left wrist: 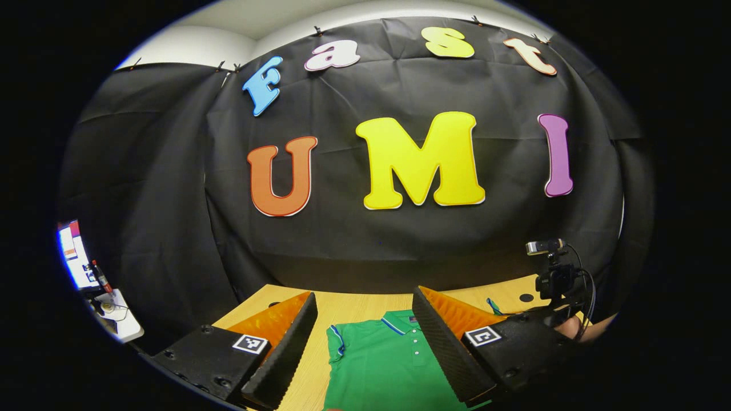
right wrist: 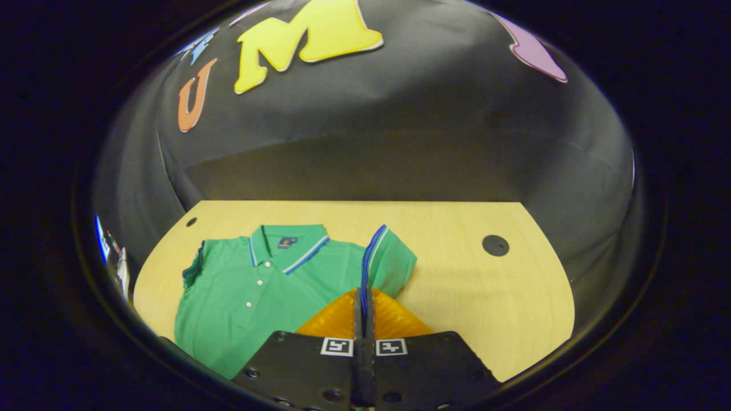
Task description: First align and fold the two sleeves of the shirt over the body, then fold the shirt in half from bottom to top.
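Fingers of the right gripper pinched together on the striped cuff of the sleeve, left gripper spread wide over the shirt, green polo flat on the wooden table, collar toward the back wall, body running lengthwise toward the front edge

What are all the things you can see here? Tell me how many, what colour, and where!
polo shirt: one, green with blue and white trim, lying flat on the table, buttons up.
right-side sleeve: one, green with a striped cuff, lifted up, cuff held in the right gripper.
table: one, light wood, under the shirt.
table holes: two, dark and round, near the far corners.
booth wall: one, black cloth, behind the table.
small camera on a stand: one, black, at the table's right edge in the left gripper view.
left gripper: one, jaws wide apart above the shirt.
right gripper: one, jaws closed on the sleeve's cuff.
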Tool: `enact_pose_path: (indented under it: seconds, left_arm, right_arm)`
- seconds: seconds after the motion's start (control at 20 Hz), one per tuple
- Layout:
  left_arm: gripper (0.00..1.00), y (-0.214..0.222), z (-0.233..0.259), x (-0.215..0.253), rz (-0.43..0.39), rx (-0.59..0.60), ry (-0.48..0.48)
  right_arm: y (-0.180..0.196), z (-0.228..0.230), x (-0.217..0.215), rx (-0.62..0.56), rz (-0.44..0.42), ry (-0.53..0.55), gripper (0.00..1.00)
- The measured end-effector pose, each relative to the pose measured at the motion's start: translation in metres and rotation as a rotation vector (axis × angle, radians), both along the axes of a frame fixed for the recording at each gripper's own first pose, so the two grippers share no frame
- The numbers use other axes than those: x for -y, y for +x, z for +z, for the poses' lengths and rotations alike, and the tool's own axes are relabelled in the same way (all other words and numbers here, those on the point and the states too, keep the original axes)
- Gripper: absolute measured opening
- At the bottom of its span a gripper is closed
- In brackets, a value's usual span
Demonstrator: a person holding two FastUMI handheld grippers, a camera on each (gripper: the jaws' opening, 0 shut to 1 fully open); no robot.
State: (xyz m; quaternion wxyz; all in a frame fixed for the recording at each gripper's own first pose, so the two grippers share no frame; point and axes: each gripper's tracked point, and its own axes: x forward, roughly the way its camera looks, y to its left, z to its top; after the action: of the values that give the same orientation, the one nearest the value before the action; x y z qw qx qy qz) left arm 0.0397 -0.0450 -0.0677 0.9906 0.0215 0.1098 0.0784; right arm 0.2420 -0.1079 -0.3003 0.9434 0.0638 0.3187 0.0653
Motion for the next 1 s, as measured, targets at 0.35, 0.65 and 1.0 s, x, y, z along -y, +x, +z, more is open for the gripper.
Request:
enact_pose_path:
  seconds: [0.35, 0.65, 1.0]
  left_arm:
    - [1.0, -0.021, 0.0, -0.06, 0.075, -0.001, -0.01]
    - [1.0, -0.037, -0.002, -0.098, 0.106, -0.019, -0.016]
    - [1.0, -0.022, -0.016, -0.114, 0.051, -0.036, 0.001]
  right_arm:
    - [0.006, -0.002, -0.082, -0.029, 0.037, -0.024, 0.0]
    - [-0.001, -0.02, -0.126, -0.081, 0.041, -0.011, 0.07]
    - [-0.041, 0.026, -0.134, -0.012, -0.004, 0.002, 0.97]
